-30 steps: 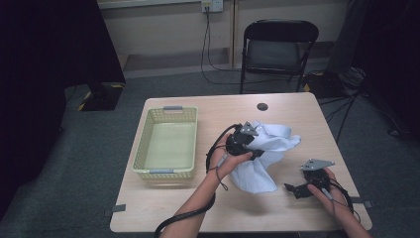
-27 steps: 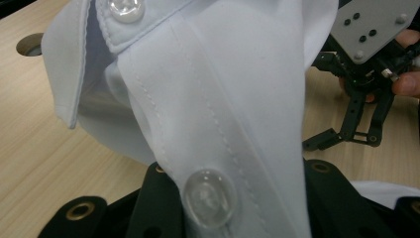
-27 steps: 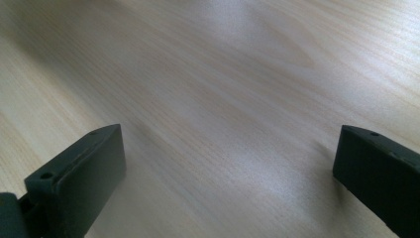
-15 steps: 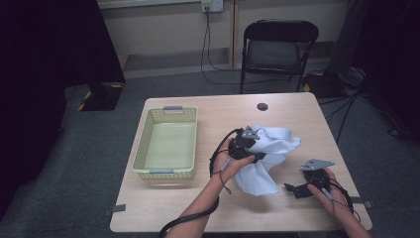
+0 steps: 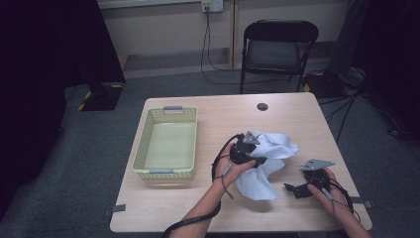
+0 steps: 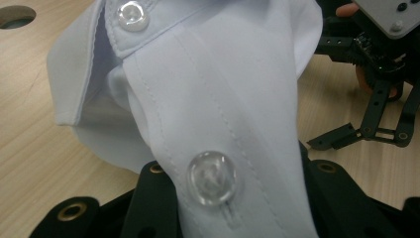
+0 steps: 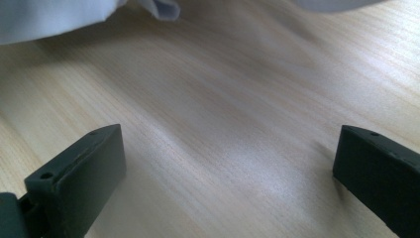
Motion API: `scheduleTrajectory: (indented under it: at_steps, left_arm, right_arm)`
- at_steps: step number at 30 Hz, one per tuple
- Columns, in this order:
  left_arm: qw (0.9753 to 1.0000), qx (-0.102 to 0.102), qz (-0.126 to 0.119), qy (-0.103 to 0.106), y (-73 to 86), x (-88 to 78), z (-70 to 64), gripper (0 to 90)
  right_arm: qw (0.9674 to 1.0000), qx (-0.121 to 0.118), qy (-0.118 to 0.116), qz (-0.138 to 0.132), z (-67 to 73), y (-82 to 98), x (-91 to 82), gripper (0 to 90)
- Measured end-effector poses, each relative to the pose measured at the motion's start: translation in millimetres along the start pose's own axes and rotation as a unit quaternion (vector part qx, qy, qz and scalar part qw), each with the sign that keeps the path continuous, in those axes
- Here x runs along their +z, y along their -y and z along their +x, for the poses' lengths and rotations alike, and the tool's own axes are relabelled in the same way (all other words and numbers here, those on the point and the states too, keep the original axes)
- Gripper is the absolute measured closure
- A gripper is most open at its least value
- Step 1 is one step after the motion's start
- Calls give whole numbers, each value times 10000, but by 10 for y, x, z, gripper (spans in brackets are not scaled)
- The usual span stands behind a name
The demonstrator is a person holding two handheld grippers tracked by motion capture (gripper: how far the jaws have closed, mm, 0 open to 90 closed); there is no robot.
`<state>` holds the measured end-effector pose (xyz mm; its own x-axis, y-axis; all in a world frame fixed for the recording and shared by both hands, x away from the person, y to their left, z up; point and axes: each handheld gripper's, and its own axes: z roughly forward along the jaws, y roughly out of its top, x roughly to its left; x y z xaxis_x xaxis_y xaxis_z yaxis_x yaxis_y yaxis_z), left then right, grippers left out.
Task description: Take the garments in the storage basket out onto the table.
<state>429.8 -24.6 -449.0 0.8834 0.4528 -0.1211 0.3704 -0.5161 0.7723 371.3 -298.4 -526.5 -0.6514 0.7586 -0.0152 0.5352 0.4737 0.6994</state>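
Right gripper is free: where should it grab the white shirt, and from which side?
Probably the loose lower fold of the white shirt, coming in low from the right gripper side: that edge lies flat and free on the table, while the left gripper pinches the buttoned placket.

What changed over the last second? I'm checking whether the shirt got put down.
The left gripper, jaws clamped on the white button-up shirt and just eased slightly, sank with it toward the wooden table. The right gripper stayed put, jaws open; the yellow plastic basket stayed too.
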Motion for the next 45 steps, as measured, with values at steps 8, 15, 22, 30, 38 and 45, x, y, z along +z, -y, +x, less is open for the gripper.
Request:
scheduleTrajectory:
  at_steps: [8, 15, 22, 30, 38, 45]
  left_arm:
    - [10000, -39, 79, 12, 82, 63, 9, 629]
    - [9999, -29, 109, 19, 121, 87, 10, 617]
    - [9999, -48, 138, 41, 153, 105, 9, 583]
    - [9998, -102, 158, 110, 166, 96, 20, 565]
    - [9996, 35, 188, 191, 162, 73, 10, 536]
    - [9996, 111, 212, 169, 151, 53, -1, 486]
  right_arm:
    - [10000, 0, -1, 0, 0, 0, 0, 0]
    - [10000, 0, -2, 0, 0, 0, 0, 0]
    - [10000, 1, -1, -1, 0, 0, 0, 0]
    - [10000, 2, -1, -1, 0, 0, 0, 0]
    - [10000, 2, -1, -1, 0, 0, 0, 0]
    - [10000, 2, -2, -1, 0, 0, 0, 0]
